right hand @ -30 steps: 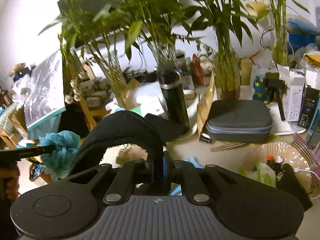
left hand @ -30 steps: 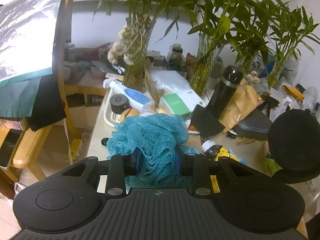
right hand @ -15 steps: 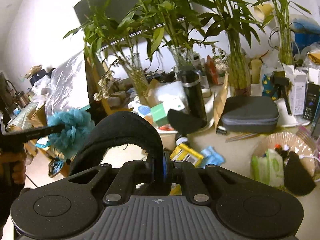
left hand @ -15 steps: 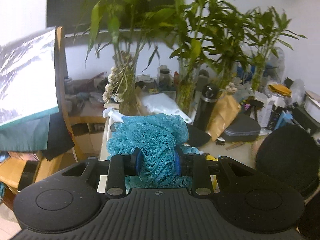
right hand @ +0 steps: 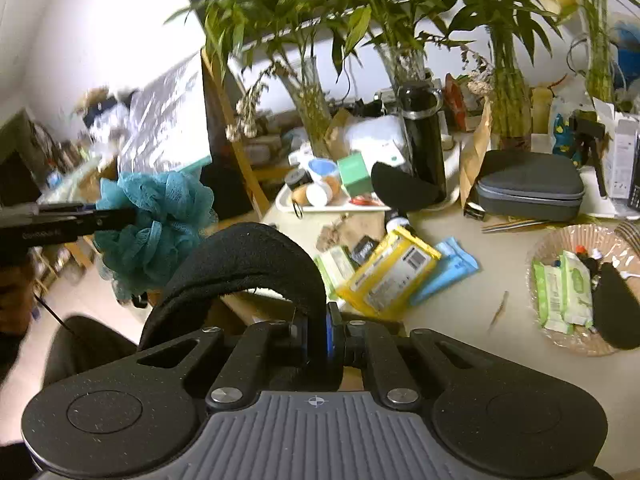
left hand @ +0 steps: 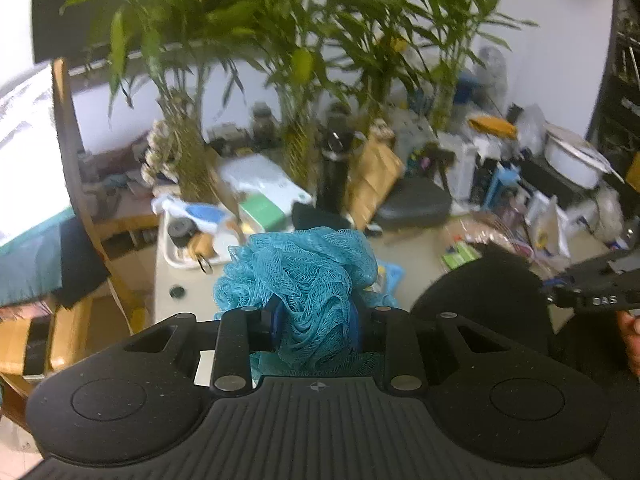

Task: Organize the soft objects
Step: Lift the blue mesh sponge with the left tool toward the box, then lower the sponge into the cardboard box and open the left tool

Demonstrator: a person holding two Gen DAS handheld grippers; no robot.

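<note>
Aloft over the near edge of a cluttered surface (right hand: 472,292), a teal mesh bath pouf (left hand: 300,280) sits clamped between the fingers of the left gripper (left hand: 316,320), its gathered netting bunched into loose ruffles that bulge above and to either side of the blue pads. Seen from the right wrist view, the same pouf (right hand: 156,220) hangs off the left end of the surface, clear of everything on it. The right gripper (right hand: 320,340) has its fingers pressed together on one end of a black padded band (right hand: 244,256), a soft, fuzzy-textured strip that arches up and over to the left in a broad curve. Beyond both, the surface carries a yellow packet (right hand: 388,276) overlapping blue packets (right hand: 452,268), a black flask (right hand: 424,144), a grey zip case (right hand: 528,184), a white tray (right hand: 316,206) of toiletries and vases of lucky bamboo (right hand: 508,80).
</note>
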